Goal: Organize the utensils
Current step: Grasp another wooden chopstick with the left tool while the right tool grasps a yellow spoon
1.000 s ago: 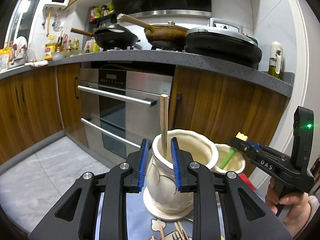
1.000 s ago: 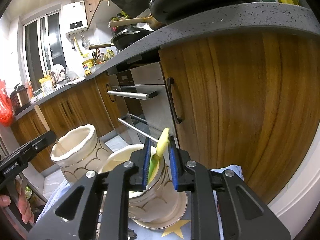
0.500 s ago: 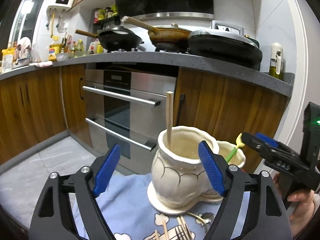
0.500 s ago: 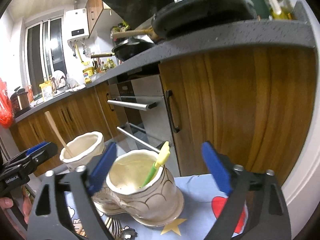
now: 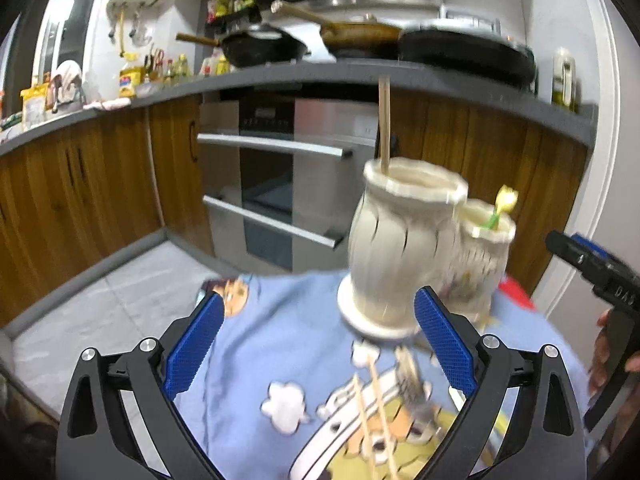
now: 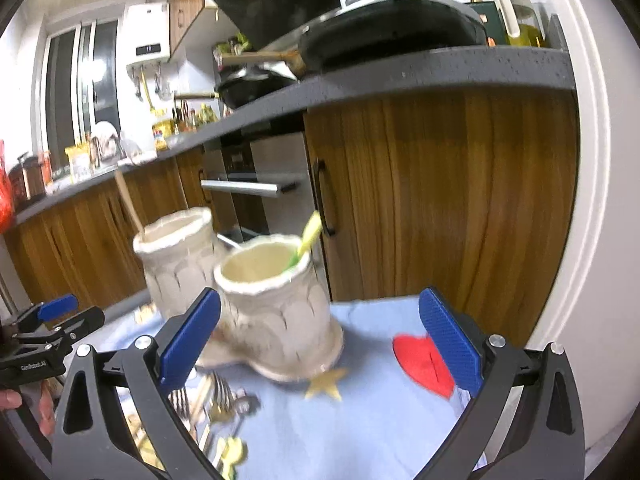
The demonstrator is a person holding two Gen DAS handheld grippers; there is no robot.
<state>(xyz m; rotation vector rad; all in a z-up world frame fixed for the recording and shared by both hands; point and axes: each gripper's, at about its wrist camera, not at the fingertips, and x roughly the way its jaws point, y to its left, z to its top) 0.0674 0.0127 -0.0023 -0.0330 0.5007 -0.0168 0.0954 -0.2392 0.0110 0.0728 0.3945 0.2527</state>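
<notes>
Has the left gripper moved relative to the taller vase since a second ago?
Yes. The left gripper has backed away from the taller vase, its jaws just opened, nothing between them.

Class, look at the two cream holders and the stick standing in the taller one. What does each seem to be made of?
Cream holders: probably glazed ceramic; glossy, ridged walls, thick uneven rims. Stick: likely bamboo or wood; pale tan, matte, straight.

— How do the grippers stand?
— The left gripper [image 5: 316,340] has just been opening; its blue pads are spread wide, nothing between them. The right gripper [image 6: 318,342] has done the same and is empty.
— Any hands?
— A hand [image 5: 612,364] grips the right gripper's handle.
</notes>
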